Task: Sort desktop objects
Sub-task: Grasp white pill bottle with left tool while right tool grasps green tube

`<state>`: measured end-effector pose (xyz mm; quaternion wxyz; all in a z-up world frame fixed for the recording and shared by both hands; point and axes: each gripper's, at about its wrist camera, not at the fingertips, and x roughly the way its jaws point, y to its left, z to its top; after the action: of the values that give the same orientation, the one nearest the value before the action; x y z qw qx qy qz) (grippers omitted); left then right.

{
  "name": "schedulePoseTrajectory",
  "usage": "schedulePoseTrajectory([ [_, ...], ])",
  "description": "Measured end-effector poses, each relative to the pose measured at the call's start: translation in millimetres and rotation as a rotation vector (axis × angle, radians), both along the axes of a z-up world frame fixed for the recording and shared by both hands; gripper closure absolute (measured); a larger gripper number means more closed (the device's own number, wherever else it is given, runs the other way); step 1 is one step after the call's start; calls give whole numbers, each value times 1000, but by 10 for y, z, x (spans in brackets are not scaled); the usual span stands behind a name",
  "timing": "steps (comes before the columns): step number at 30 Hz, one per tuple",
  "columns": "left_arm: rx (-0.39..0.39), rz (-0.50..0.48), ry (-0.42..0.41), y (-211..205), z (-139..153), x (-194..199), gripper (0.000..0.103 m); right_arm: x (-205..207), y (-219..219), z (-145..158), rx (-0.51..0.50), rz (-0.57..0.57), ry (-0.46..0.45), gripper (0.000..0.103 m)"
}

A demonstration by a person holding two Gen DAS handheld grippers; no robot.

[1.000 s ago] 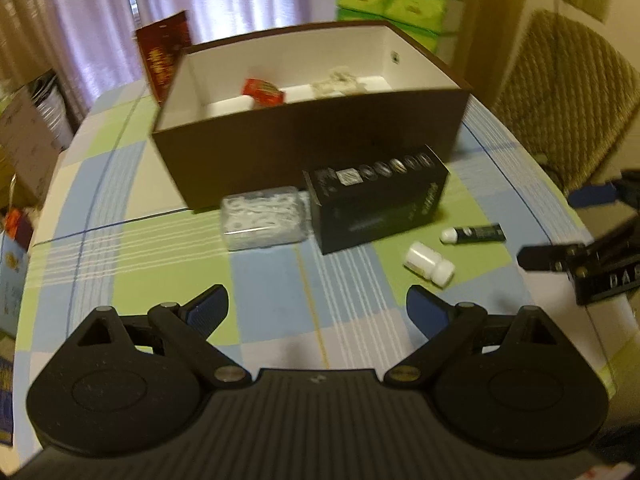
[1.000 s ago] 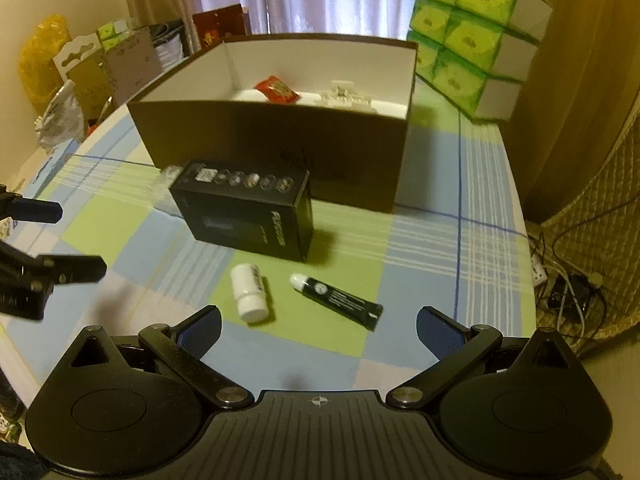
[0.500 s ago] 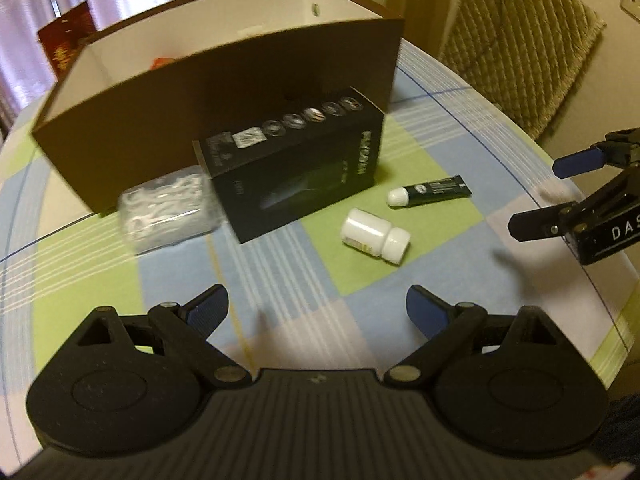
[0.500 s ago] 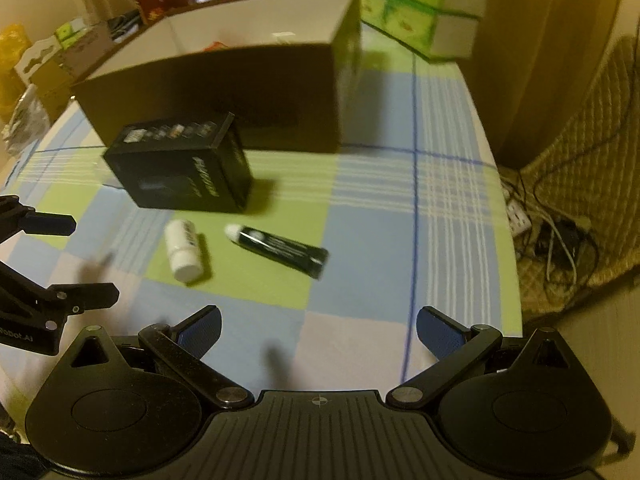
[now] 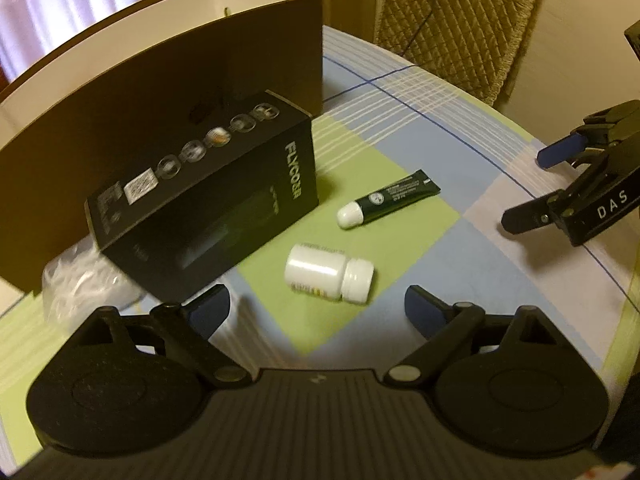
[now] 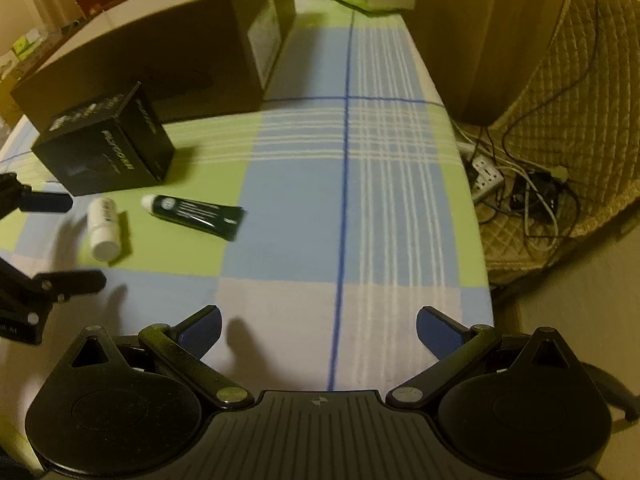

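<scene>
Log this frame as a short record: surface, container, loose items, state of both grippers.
surface: table with checked cloth
container: large brown open box, contents hidden
loose items: black product box standing in front of the brown box; white pill bottle on its side; dark tube with white cap lying flat; clear plastic packet, blurred
left gripper: open, empty, bottle just ahead
right gripper: open, empty
</scene>
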<state>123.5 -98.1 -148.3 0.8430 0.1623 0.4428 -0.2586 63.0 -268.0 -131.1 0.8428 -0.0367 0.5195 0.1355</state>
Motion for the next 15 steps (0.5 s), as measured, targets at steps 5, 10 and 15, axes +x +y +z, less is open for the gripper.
schedulePoseTrajectory([
  [5,-4,-51,-13,-75,-43,68,27,14,-19,-7,7,9,-8,2],
  [10,-38,-68,4,-3,-44,50,61,58,29,9,21,51,-24,2],
  [15,-36,9,10,192,-28,32,61,117,149,37,35,132,-50,2],
])
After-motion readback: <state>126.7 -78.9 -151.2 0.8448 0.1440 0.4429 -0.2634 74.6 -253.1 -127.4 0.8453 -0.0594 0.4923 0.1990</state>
